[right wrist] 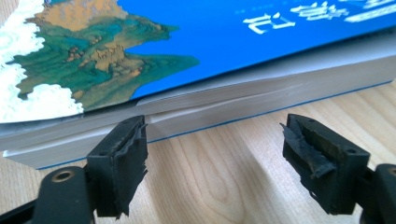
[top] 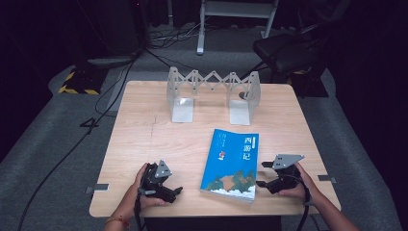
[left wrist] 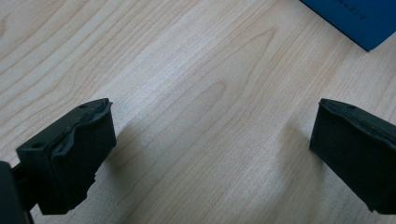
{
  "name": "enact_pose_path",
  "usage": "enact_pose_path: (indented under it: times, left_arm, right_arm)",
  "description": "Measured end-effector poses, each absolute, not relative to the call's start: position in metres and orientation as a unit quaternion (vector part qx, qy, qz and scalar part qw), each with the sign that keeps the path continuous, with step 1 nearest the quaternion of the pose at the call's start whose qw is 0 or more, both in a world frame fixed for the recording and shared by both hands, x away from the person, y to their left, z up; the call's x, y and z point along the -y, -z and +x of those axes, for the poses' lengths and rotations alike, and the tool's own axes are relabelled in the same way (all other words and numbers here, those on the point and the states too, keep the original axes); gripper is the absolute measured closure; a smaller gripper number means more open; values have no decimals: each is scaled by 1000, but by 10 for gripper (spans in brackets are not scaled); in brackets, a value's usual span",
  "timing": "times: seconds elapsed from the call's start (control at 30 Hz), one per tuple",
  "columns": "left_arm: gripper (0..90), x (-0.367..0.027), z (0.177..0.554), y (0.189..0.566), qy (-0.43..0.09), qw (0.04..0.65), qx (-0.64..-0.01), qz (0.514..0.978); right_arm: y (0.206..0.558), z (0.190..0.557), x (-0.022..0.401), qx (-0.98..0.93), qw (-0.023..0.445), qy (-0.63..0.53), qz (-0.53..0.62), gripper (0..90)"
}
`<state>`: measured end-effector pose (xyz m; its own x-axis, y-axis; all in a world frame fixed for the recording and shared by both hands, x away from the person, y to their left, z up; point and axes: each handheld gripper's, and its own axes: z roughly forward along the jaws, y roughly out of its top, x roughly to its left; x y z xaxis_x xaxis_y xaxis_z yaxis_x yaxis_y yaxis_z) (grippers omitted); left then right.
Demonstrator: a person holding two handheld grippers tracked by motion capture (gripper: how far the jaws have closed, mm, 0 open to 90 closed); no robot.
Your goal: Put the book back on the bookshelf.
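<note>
A blue book (top: pixel 231 163) lies flat on the wooden bench (top: pixel 144 139), a little toward 4 o'clock from the middle. Its cover faces up, with white letters and a picture of green and brown hills near the bottom. From the right gripper view you can see something the high view does not show well: the thick white page edge of the book (right wrist: pixel 261 88), with the cover lifted a tiny bit.

The right gripper (top: pixel 265 174) sits just beside the book at 3 o'clock, held by a hand (top: pixel 298 185). Its jaws are wide apart with nothing between them, pointing at the page edge.

The left gripper (top: pixel 176 192) rests at 9 o'clock from the book, well apart from it, held by the other hand (top: pixel 139 192). In the left gripper view its jaws are spread wide over bare wood, and one blue corner of the book (left wrist: pixel 359 21) peeks in at 1 o'clock.

At 12 o'clock, near the far edge, stands a grey metal folding book rack (top: pixel 211 94). Beyond the bench, a dark chair (top: pixel 284 50) stands on the grey floor (top: pixel 57 144).
</note>
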<state>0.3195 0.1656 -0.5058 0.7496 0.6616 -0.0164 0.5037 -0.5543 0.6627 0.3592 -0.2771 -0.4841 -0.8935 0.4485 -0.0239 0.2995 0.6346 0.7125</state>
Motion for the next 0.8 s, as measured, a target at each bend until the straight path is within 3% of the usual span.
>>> enact_pose_path:
  times: [0.5, 0.8]
  left_arm:
    - [7, -166, 320, 506, -118, 334, -333, 874]
    - [8, -166, 320, 506, -118, 334, -334, 874]
  right_arm:
    - [483, 359, 277, -903, 99, -365, 203, 276]
    - [487, 358, 271, -915, 99, -341, 192, 260]
